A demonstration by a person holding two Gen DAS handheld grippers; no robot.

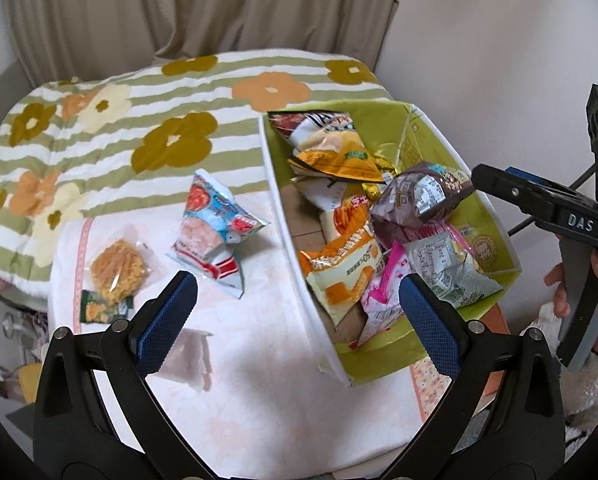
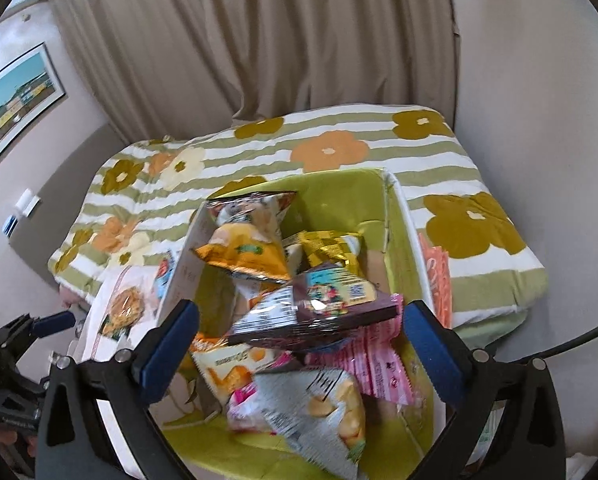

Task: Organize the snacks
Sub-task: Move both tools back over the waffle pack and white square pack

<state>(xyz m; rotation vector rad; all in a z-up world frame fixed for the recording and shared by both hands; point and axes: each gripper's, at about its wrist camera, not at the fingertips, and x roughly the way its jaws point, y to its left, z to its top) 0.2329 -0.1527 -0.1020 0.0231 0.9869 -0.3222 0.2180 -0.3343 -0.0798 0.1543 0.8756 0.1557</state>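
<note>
A green cardboard box (image 1: 495, 236) sits on the white cloth and holds several snack packets. A brown packet (image 1: 423, 196) lies on top of the pile; it also shows in the right wrist view (image 2: 323, 312). My right gripper (image 2: 299, 344) is open and empty just above the box (image 2: 339, 188); it shows at the right of the left wrist view (image 1: 483, 178). My left gripper (image 1: 297, 312) is open and empty over the cloth, beside the box's near left wall. A blue-and-red packet (image 1: 215, 232) and a clear noodle-snack packet (image 1: 115, 272) lie on the cloth left of the box.
A small green sachet (image 1: 103, 312) lies by the noodle snack. A clear wrapper (image 1: 191, 356) lies near my left fingers. A striped flower blanket (image 1: 139, 120) covers the bed behind. An orange packet (image 2: 439, 276) lies right of the box. Curtains and wall stand behind.
</note>
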